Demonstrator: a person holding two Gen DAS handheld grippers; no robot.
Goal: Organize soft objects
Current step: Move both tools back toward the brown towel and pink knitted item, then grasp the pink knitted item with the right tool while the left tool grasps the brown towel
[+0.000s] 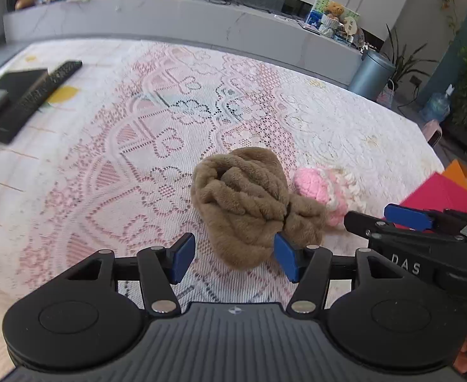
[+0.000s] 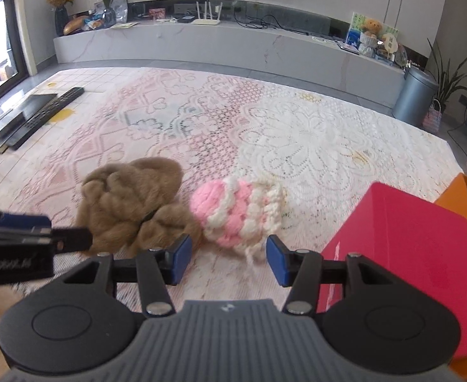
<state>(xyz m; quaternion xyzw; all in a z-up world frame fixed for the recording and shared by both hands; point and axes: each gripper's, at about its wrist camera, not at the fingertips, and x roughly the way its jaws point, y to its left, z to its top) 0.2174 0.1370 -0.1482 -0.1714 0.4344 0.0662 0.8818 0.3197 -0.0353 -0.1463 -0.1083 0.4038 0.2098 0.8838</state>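
While my left hand-held gripper [image 1: 235, 256] and right hand-held gripper [image 2: 228, 259] stand spread and empty, I approach: next, pinch the brown plush [image 1: 246, 203] and, beside it, the pink knit [image 2: 236, 215].

A table covered by a pink-and-white lace cloth [image 2: 297, 146] carries a brown plush bundle [image 2: 131, 197] near the near edge, touching a pink-and-white knitted piece [image 2: 236, 213] beside it; a red box [image 2: 408, 248] sits at the near right corner, and a black remote [image 2: 52, 108] and dark flat devices [image 2: 26, 111] lie along the left edge.
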